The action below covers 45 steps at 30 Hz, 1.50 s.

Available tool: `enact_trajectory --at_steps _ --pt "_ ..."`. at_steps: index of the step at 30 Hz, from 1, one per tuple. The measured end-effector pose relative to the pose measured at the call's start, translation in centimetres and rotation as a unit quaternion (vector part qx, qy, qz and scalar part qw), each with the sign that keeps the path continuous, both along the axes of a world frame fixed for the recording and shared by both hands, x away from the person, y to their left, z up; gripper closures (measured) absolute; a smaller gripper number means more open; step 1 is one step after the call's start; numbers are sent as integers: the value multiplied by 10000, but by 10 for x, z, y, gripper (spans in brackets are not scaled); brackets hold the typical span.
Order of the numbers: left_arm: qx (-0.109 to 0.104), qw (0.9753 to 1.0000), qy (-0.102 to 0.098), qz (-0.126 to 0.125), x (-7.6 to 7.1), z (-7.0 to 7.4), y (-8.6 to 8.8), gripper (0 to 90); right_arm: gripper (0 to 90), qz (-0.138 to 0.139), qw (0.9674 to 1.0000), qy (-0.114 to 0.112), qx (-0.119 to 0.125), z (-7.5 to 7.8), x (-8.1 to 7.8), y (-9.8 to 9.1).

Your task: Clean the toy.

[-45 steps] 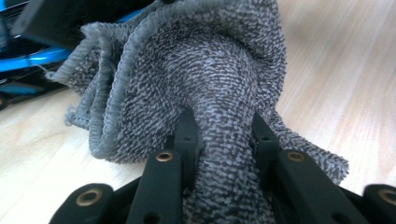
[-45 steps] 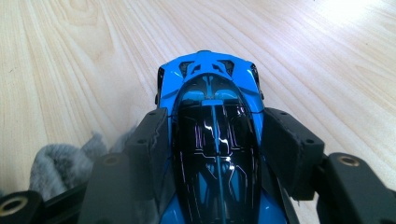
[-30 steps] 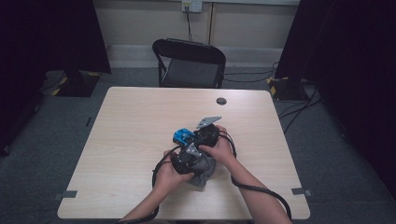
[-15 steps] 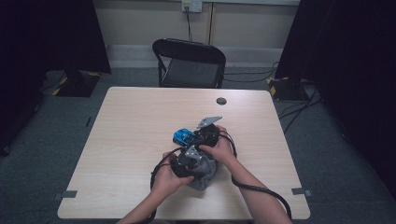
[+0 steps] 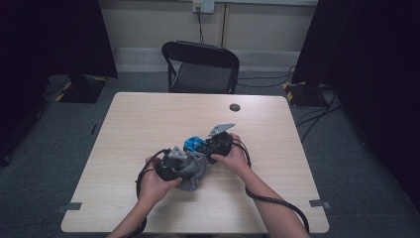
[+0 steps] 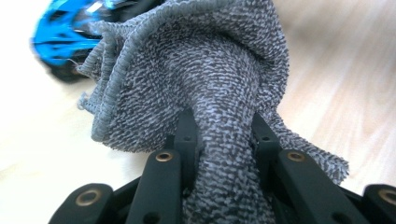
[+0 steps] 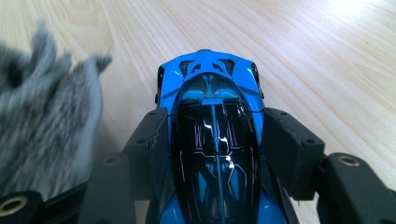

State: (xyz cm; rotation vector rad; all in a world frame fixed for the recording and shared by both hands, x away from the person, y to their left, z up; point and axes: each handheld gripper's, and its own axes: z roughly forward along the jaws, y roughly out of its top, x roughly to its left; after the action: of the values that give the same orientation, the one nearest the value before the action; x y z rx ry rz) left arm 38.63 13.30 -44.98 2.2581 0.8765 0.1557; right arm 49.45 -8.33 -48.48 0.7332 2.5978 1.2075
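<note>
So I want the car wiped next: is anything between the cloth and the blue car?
Nothing visible. The grey cloth, clamped in the left gripper, sits right beside the blue car, which the right gripper holds at its sides.

Left forearm: I bring it in from the bottom edge of the high view, angled up and to the right.
Left hand (image 5: 157,182): wrapped round the body of my left gripper (image 5: 190,166), which lies low and about level, pointing right.
Left jaws: clamped tight on a fold of the cloth (image 6: 219,88), one jaw on each side of the bunch.
Right forearm: enters at bottom right, angled up and to the left, cable looping beside it.
Right hand (image 5: 234,157): grips my right gripper (image 5: 200,145), pointing left, grey plate on top.
Right jaws: part closed, pads pressed on both flanks of the car (image 7: 212,140).
Hands: near each other, apart.
</note>
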Motion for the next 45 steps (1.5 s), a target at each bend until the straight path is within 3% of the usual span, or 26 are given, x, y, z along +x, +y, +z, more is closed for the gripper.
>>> enact_trajectory --at_steps 5,12,15,18,22,26,35,45 --pt "57 9995 22 308 11 -1 19 709 423 0 10000 -19 9 0 0 0" --pt "53 9965 -10 833 27 -5 45 709 423 10 10000 -24 9 0 0 -1" --pt "51 9939 -8 1105 35 -9 53 710 423 10 10000 -21 15 0 0 -1" --pt "178 9911 57 1319 44 -16 58 709 423 7 10000 -23 16 -1 -1 -1" --pt "155 9888 85 1484 51 -22 60 709 423 5 10000 -35 31 -1 -1 -1" --pt "231 9884 76 1496 56 -27 53 706 423 7 10000 -37 29 -1 -1 -1" --pt "363 9914 127 1252 54 -26 35 706 423 3 10000 -44 21 -1 -1 -1" --pt "321 9943 161 1005 45 -26 18 707 423 3 10000 -52 16 -1 -1 -1"
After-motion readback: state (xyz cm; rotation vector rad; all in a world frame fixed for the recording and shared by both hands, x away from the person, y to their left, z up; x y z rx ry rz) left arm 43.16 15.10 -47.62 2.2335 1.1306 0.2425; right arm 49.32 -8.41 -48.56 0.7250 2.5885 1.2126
